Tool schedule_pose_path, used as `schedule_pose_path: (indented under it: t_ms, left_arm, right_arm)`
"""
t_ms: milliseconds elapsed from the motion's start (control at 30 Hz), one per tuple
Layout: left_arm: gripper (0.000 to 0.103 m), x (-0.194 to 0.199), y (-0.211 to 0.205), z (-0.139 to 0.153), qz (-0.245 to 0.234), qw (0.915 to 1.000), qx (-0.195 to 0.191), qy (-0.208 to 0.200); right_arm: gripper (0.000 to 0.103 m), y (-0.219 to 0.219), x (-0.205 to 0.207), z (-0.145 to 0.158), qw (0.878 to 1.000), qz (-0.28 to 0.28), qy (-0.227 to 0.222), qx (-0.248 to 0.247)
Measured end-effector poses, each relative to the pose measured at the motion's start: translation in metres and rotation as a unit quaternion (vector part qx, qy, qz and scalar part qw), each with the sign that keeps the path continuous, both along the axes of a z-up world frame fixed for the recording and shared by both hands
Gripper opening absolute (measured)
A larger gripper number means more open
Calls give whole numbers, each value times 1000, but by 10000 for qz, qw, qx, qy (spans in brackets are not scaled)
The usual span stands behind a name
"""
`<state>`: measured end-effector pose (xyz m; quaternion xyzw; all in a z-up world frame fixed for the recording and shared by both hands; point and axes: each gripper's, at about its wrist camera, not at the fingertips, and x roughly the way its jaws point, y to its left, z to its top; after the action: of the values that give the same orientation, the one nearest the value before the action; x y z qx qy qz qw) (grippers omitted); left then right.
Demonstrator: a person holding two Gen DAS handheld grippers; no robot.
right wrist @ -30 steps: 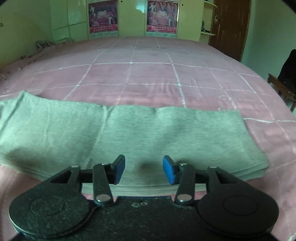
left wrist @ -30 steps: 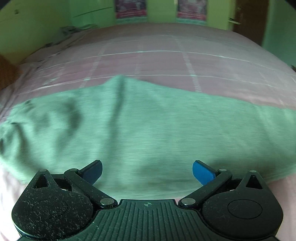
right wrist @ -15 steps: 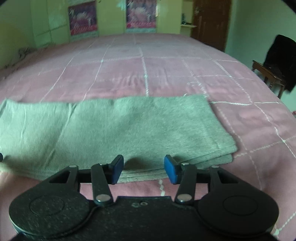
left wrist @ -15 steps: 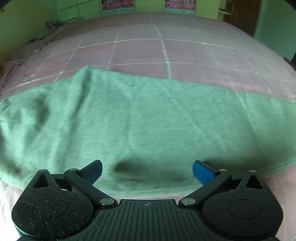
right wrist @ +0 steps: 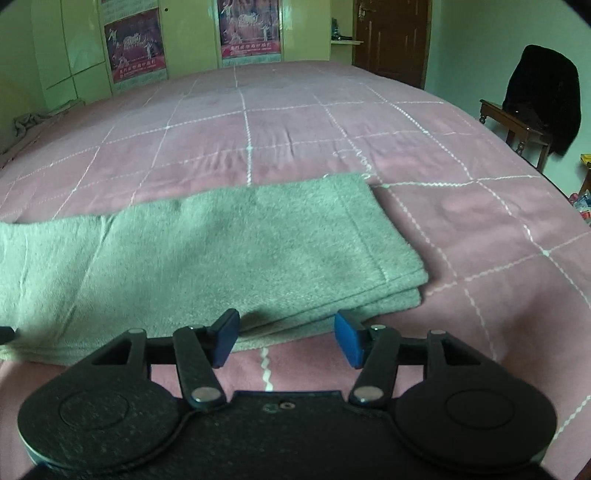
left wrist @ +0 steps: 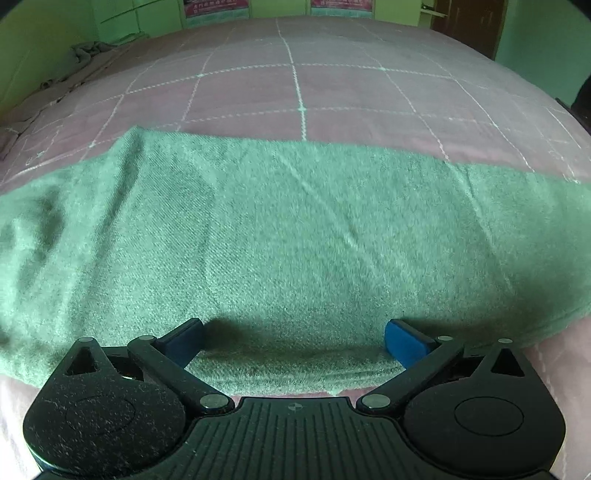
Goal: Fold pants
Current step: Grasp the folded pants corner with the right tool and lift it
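Grey-green pants (left wrist: 280, 236) lie folded lengthwise in a long band across the pink bed. My left gripper (left wrist: 293, 341) hovers wide open over the band's near edge, with nothing pinched between its blue pads. In the right wrist view the pants' layered right end (right wrist: 258, 251) shows its stacked hems. My right gripper (right wrist: 286, 338) sits at the near edge close to that end, its jaws opening, with only the cloth's edge and the bedspread below the gap, not pinched.
The bed (right wrist: 332, 140) has a pink bedspread with a white grid. A wooden chair (right wrist: 517, 125) draped with dark clothing stands at the right. A brown door (right wrist: 391, 37) and wall posters (right wrist: 247, 26) lie beyond. Crumpled cloth (left wrist: 88, 50) lies at the far left.
Both grippers have slid to the right along the pants. The right gripper now sits near the pants' right end, and its jaws stand wider than before. The left gripper stays wide open.
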<state>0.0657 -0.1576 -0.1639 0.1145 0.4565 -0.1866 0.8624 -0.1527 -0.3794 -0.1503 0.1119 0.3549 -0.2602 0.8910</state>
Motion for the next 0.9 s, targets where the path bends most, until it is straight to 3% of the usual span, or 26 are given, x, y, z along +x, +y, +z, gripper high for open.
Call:
schedule_pose_path:
  t_ms: [200, 333, 467, 700, 733, 800, 833, 900]
  left_arm:
    - [103, 6, -11, 8, -43, 9998, -196, 47]
    - [103, 6, -14, -3, -119, 9998, -87, 147]
    - [103, 8, -14, 3, -75, 9998, -107, 167]
    - [103, 13, -19, -7, -99, 9999, 42, 87]
    - [103, 14, -19, -6, -71, 9999, 34, 113]
    - [103, 16, -19, -4, -21, 9999, -15, 148]
    - [103, 15, -18, -3, -4, 9999, -35, 131]
    - [103, 15, -17, -5, -11, 10000, -27, 81]
  right_arm:
    - [56, -15, -2, 5, 9996, -258, -73, 113]
    - [57, -29, -2, 1, 9980, -431, -99, 448]
    - [57, -31, -1, 0, 9983, -475, -38, 333]
    - [62, -48, 0, -4, 9946, -792, -107, 659]
    - [60, -47, 1, -4, 9947, -797, -100, 645]
    - [39, -46, 2, -1, 9953, -776, -128, 558]
    - [16, -46, 2, 1, 9952, -741, -195, 603]
    - [11, -51, 3, 2, 9931, -706, -309, 880]
